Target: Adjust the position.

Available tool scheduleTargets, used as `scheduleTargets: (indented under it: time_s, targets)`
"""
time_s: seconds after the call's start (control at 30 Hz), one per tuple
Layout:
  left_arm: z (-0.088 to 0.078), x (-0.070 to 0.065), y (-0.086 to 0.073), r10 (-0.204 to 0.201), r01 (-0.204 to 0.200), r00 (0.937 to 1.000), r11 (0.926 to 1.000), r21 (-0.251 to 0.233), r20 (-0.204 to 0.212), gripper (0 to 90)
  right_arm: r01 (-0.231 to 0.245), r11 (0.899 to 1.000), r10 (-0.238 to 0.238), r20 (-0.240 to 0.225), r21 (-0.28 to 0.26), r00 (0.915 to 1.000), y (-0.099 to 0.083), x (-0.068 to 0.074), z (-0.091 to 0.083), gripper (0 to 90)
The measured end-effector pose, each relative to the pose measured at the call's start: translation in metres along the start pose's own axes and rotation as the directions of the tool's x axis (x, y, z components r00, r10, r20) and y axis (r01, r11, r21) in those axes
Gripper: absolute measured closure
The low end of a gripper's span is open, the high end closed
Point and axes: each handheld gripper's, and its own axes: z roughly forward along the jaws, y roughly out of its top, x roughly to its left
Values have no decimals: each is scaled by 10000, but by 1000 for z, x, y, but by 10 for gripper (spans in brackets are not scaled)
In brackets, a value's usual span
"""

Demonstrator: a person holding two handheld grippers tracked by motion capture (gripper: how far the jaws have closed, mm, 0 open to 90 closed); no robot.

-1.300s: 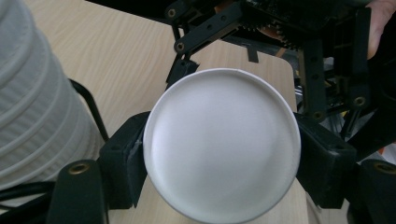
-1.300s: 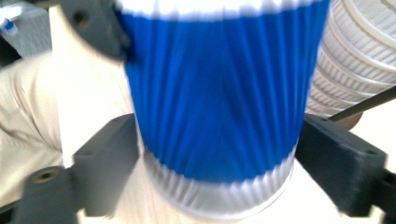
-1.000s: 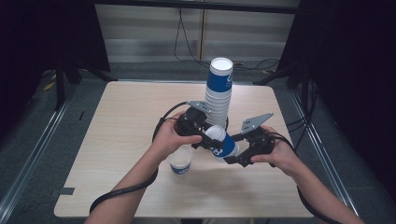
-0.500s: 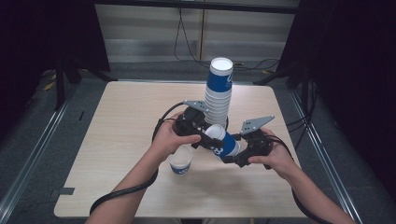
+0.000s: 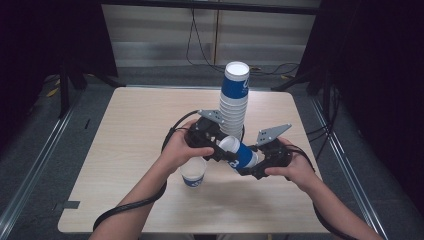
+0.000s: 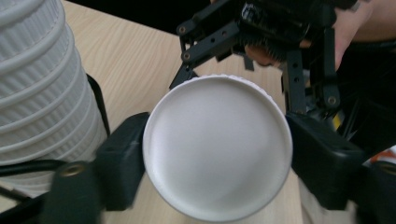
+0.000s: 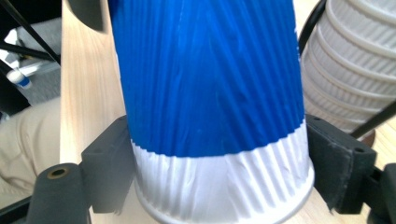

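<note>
Blue-and-white paper cup (image 5: 239, 152) lies tilted above table (image 5: 125, 150), centre. Right gripper (image 5: 260, 162) clamped on its rim end, from 4 o'clock. Left gripper (image 5: 216, 146) at 10 o'clock, jaws just been opening, cup's base between them, pads beside it. Lone cup (image 5: 193, 172) upright below. Cup stack (image 5: 234, 100) at 12 o'clock.

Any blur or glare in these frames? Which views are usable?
High view: sharp, table evenly lit, surroundings dark. Left gripper view: cup base slightly soft, near fingers blurred, no glare. Right gripper view: cup wall close and soft, stack behind it out of focus.
</note>
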Motion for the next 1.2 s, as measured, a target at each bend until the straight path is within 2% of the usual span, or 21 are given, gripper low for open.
scheduleTargets:
  time_s: [0.1,0.23,0.3,0.37,0.5,0.53,0.63,0.73,0.77,0.87,1.0,1.03,1.1,1.13,1.2]
  targets:
    - [0,-4,1,427,-417,9989,9979,492,-204,193,175,9995,-177,83,246,9998,0,0,-2,192]
    - [0,-8,5,949,-863,9934,9883,1255,-640,181,368,9972,-382,201,656,9991,2,0,-4,192]
    - [2,-10,6,1187,-1050,9900,9807,1647,-758,182,456,9951,-473,169,878,9987,2,-1,-5,192]
    - [3,-12,6,1254,-1095,9891,9769,1833,-776,183,554,9917,-576,156,1164,9982,2,0,-6,192]
    - [7,-14,8,1621,-1373,9832,9599,2444,-841,182,681,9829,-726,198,1712,9972,3,-2,-8,192]
    - [7,-14,8,1730,-1467,9814,9553,2567,-830,183,688,9830,-727,166,1700,9972,3,-2,-9,191]
    - [10,-15,8,1856,-1514,9779,9461,2862,-963,185,710,9745,-767,186,2131,9969,5,-3,-11,192]
    - [12,-17,9,2040,-1671,9746,9368,3075,-919,185,891,9644,-981,239,2489,9949,6,-2,-12,191]
    - [13,-17,9,2125,-1742,9729,9332,3143,-917,186,905,9653,-970,148,2450,9952,6,-3,-12,191]
    - [14,-19,12,2266,-1888,9706,9263,3262,-818,187,1016,9595,-1084,113,2629,9940,8,-3,-12,191]
    - [15,-20,16,2409,-1998,9669,9199,3374,-840,191,1080,9551,-1136,41,2760,9935,8,-3,-12,190]
    - [16,-20,17,2468,-2046,9656,9154,3468,-816,187,1115,9536,-1173,43,2798,9931,9,-3,-12,190]
    - [17,-21,19,2483,-2083,9659,9138,3487,-735,187,1242,9493,-1306,29,2889,9914,9,-4,-11,190]
    - [18,-21,20,2629,-2220,9623,9070,3580,-694,188,1322,9480,-1375,-20,2895,9905,10,-4,-10,190]
    - [20,-22,21,2637,-2255,9625,9084,3521,-639,194,1306,9471,-1359,-22,2933,9907,11,-3,-10,189]
